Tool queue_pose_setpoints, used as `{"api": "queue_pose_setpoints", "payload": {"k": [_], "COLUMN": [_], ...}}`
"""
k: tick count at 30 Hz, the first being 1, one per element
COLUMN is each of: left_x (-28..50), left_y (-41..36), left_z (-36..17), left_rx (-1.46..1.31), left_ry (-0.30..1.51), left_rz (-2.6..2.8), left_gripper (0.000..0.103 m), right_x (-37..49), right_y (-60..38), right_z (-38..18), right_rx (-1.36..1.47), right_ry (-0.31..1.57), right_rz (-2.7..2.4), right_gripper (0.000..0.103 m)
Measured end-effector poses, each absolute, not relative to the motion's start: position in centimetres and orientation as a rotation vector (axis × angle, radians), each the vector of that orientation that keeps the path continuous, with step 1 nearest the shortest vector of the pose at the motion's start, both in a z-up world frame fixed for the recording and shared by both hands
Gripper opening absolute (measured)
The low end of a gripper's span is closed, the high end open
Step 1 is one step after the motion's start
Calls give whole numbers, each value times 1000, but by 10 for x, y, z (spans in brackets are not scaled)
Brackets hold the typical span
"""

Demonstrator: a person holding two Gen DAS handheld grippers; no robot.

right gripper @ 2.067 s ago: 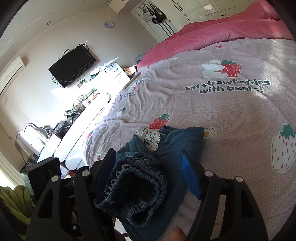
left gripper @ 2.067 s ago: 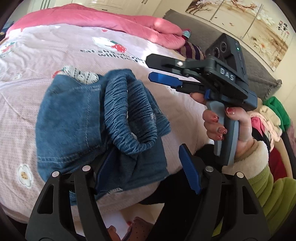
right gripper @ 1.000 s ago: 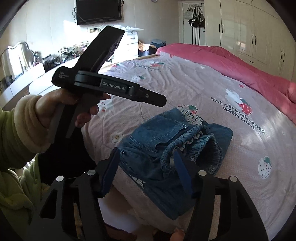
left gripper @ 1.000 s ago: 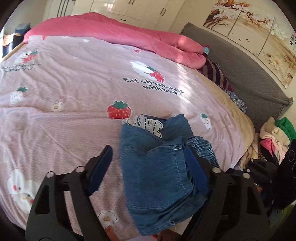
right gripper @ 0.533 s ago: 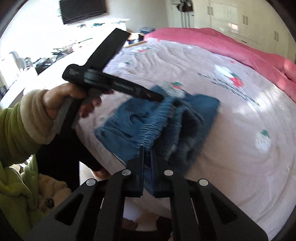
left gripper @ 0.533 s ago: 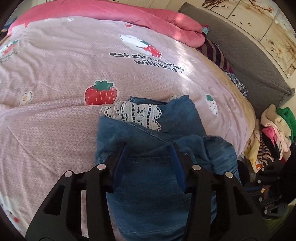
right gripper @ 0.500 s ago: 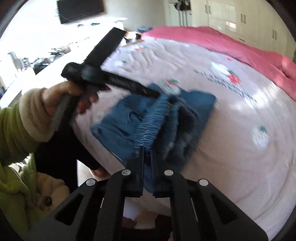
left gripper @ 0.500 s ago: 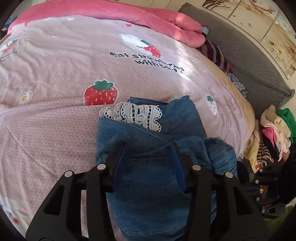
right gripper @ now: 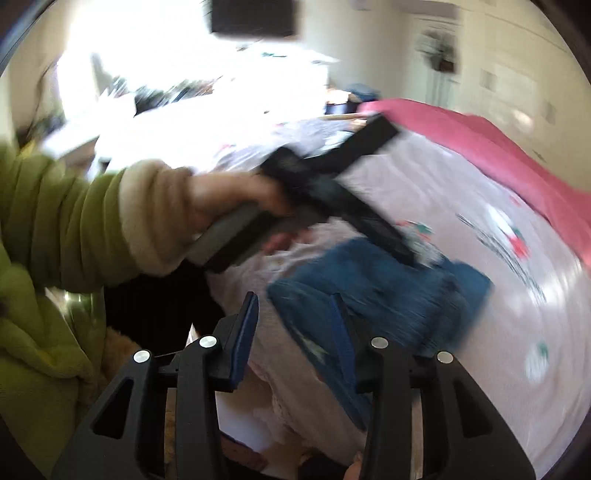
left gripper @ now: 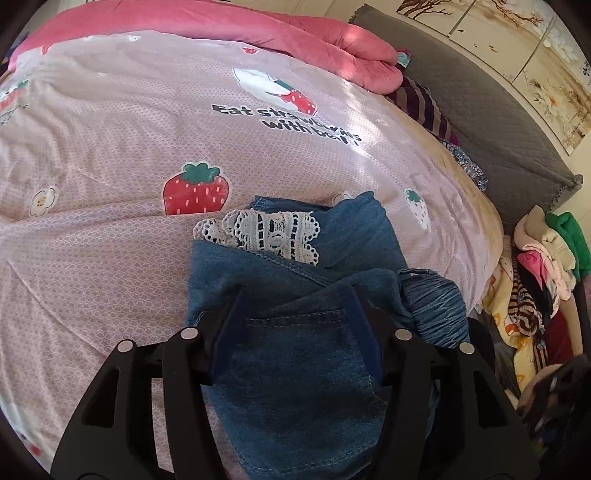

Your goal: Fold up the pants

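Folded denim pants (left gripper: 303, 354) lie near the edge of a bed (left gripper: 110, 155) covered in a pale pink quilt printed with strawberries; a strip of white lace (left gripper: 258, 232) shows at the far end of the bundle, and the gathered waistband (left gripper: 436, 314) bulges at its right side. The left tongs (left gripper: 291, 332) sit low over the pants with their blue pads parted, one on each side of a stitched pocket panel; they look released, resting on the denim rather than pinching it. A rolled pink blanket (left gripper: 221, 29) lies along the far side of the bed; a grey headboard (left gripper: 480, 103) stands at right, with a heap of clothes (left gripper: 535, 277) below it.

The right wrist view is blurred by motion. The right tongs (right gripper: 291, 332) are parted and grasp nothing, held at the bed's edge just short of the pants (right gripper: 380, 291). Beyond them the left hand (right gripper: 229, 195), in a green sleeve with a cream cuff, grips the handle of the other tool, whose dark body reaches down to the denim.
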State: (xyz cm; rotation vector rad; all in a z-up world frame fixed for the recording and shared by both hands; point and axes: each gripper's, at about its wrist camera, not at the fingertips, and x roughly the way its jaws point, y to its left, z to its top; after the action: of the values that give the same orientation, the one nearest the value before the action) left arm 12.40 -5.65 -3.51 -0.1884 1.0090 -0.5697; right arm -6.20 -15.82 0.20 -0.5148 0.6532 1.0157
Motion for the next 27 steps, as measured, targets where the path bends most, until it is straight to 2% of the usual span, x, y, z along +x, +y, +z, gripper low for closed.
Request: {"api": "queue_pose_setpoints", "payload": {"k": [9,10,11,13,17,27], "left_x": [125,126,126,128,129,132], "left_y": [-56,-56,-56,-56,-55,-55], "left_z": [-37,-38,-38,-39,-40,-40], "left_rx": [-169,-168,-169,-170,-175,-183], "left_ry": [1013,1013,1014,1014,1013,1009], "left_rz": [-596,-598,-599,-600,-603,-596], "left_gripper": [50,50,50,51,51,51], "right_x": [-43,-39,-35,-32,-47,-46], "right_y": [-94,-91,-89,-88,-96,-104], "right_z": [-35,-40,-44,-50,-54,-73], "right_rx": [-791,-808,-822,-827,-846,-749], "right_ry": [620,631,651,696,696,725], "right_rz": [1065,1069,1073,1100,1137,1105], "right_gripper": [38,36,24,13,3,2]}}
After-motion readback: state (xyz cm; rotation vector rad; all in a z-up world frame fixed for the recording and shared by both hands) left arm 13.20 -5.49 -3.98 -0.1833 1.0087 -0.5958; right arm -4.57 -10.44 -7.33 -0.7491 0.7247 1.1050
